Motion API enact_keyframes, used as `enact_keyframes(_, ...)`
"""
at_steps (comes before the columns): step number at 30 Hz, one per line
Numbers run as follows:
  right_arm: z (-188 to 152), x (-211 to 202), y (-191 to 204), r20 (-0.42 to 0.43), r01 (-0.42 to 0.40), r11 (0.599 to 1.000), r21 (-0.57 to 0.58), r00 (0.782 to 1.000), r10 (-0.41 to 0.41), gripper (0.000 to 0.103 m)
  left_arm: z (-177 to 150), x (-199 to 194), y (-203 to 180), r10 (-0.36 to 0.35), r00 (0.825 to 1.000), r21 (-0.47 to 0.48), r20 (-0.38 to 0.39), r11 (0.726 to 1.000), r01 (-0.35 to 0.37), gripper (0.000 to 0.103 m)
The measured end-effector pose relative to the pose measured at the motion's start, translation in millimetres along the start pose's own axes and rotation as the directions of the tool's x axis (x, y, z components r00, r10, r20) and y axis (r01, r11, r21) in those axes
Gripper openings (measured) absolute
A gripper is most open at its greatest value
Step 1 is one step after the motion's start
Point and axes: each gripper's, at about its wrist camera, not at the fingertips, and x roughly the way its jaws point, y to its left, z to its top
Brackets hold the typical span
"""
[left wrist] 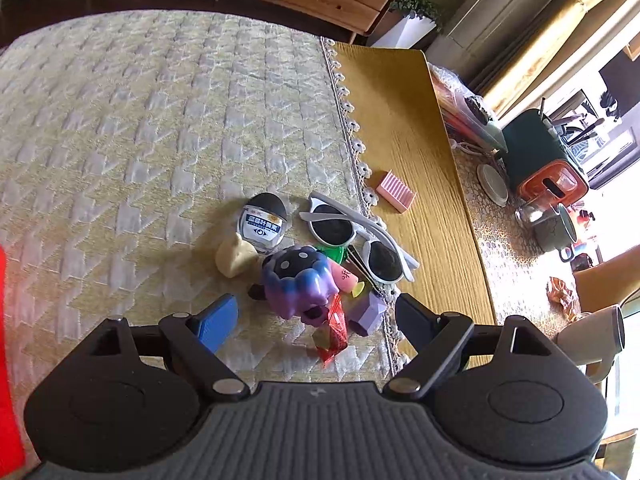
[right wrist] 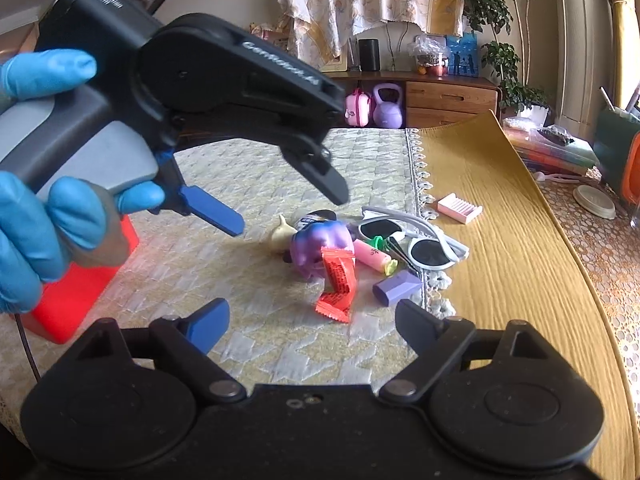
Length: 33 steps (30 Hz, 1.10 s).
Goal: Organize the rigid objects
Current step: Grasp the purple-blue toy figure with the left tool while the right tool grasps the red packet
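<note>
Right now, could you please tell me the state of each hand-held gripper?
Left hand-held gripper: open, holding nothing.
Right hand-held gripper: open, holding nothing.

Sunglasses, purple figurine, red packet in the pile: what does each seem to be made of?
Sunglasses: likely hard plastic, with a smooth white frame and dark lenses.
Purple figurine: probably vinyl or glazed resin, glossy, with highlights on its blue-to-purple surface.
Red packet: thin printed film or foil, creased and bent.
</note>
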Motion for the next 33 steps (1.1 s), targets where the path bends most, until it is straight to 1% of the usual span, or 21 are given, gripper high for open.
enact_keyframes(4,3.5,14.3,-1.8,-0.008,0.000,1.000,-0.012,1.000,-0.001,0.081,4.4,18.7,1.3,-0.010,0.999,-0.043,-0.031,0.999,0.009,0.086)
enact_keyframes(8,6.5,27.9,-5.6,-0.018,-0.002,1.000,0.007,1.000,0.002,0.075,9.0,33.3,2.8,-0.003,0.999,-0.072,-0.045,0.997,0.000,0.086)
enact_keyframes(11,7.3,37.0,-9.1,-0.027,0.004,1.000,0.025,1.000,-0.003,0.068,11.5,42.9,4.2,-0.010,0.999,-0.095,-0.051,0.996,0.005,0.086)
enact_keyframes(12,7.4,39.2,-10.1,-0.030,0.004,0.999,0.032,1.000,-0.003,0.066,11.7,44.7,3.9,-0.004,0.999,-0.094,-0.049,0.996,-0.001,0.086)
enact_keyframes(14,7.4,44.1,-11.3,-0.037,0.004,0.999,0.046,0.999,-0.002,0.059,11.3,47.9,2.5,0.019,0.999,-0.079,-0.041,0.997,-0.022,0.086)
enact_keyframes(16,7.6,48.4,-11.6,-0.042,0.008,0.998,0.055,0.999,-0.006,0.053,11.0,51.2,5.2,0.026,0.999,-0.087,-0.040,0.996,-0.030,0.086)
enact_keyframes(18,7.4,52.0,-10.5,-0.046,0.009,0.999,0.048,0.999,-0.007,0.051,10.7,53.6,8.2,0.032,0.999,-0.095,-0.039,0.995,-0.035,0.085)
enact_keyframes(19,6.9,53.4,-9.5,-0.046,0.010,0.999,0.041,0.999,-0.009,0.049,10.9,54.2,9.3,0.035,0.999,-0.093,-0.038,0.995,-0.038,0.084)
enact_keyframes(22,6.1,56.6,-9.2,-0.052,0.018,0.999,0.043,0.999,-0.015,0.049,10.2,54.5,12.1,0.044,0.999,-0.088,-0.032,0.995,-0.046,0.078)
enact_keyframes(24,4.4,57.7,-9.7,-0.055,0.025,0.999,0.044,0.998,-0.023,0.047,9.3,53.9,13.3,0.055,0.998,-0.082,-0.027,0.995,-0.057,0.070)
enact_keyframes(26,4.2,58.6,-12.3,-0.054,0.031,0.998,0.056,0.998,-0.028,0.044,8.2,52.7,14.3,0.061,0.998,-0.076,-0.021,0.995,-0.062,0.066)
enact_keyframes(27,4.3,58.7,-13.6,-0.050,0.029,0.998,0.063,0.998,-0.026,0.043,7.6,51.8,14.8,0.065,0.998,-0.073,-0.018,0.995,-0.067,0.063)
enact_keyframes(28,4.7,58.8,-14.9,-0.048,0.032,0.997,0.067,0.998,-0.029,0.041,7.3,51.1,15.6,0.069,0.997,-0.071,-0.016,0.995,-0.070,0.061)
enact_keyframes(29,4.6,59.0,-15.3,-0.047,0.038,0.997,0.067,0.998,-0.035,0.037,6.8,50.5,16.6,0.065,0.998,-0.073,-0.014,0.995,-0.066,0.061)
enact_keyframes(30,4.5,59.1,-15.9,-0.047,0.043,0.997,0.070,0.998,-0.040,0.036,6.4,50.2,17.3,0.061,0.998,-0.073,-0.013,0.995,-0.062,0.061)
enact_keyframes(33,4.5,58.8,-17.8,-0.043,0.051,0.996,0.074,0.998,-0.048,0.025,4.5,48.0,18.4,0.056,0.998,-0.076,-0.007,0.996,-0.056,0.060)
